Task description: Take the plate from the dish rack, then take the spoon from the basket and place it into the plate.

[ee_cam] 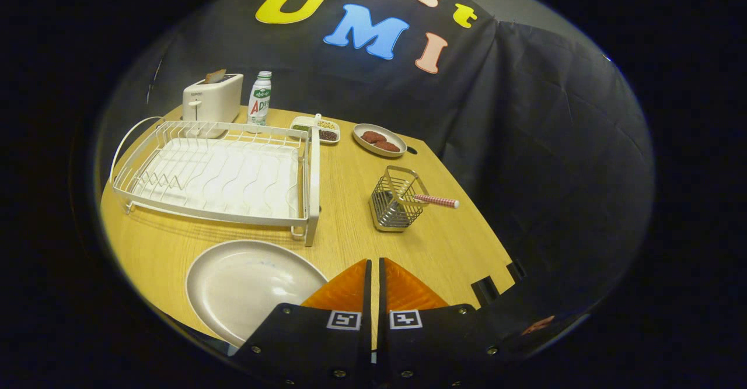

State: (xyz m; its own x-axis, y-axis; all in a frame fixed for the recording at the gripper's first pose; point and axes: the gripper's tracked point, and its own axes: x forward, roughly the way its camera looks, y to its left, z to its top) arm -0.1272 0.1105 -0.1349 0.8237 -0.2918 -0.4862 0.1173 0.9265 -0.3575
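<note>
A pale round plate (245, 287) lies flat on the wooden table, just left of my fingers and in front of the dish rack (222, 173). The white wire rack stands bare, with nothing on its ribbed drain board. Beyond my fingers and a little to the right stands a small metal wire basket (395, 199). A spoon (436, 201) leans out of it to the right, its red-and-white patterned handle sticking over the rim. My gripper (374, 263) hovers over the table's near edge, its fingers nearly together with nothing between them.
A white toaster (212, 98) holding a slice and a white bottle (259, 98) stand behind the rack. A divided dish of grains (318, 128) and an oval dish with brown patties (379, 140) sit at the table's far side. The table's right edge runs close past the basket.
</note>
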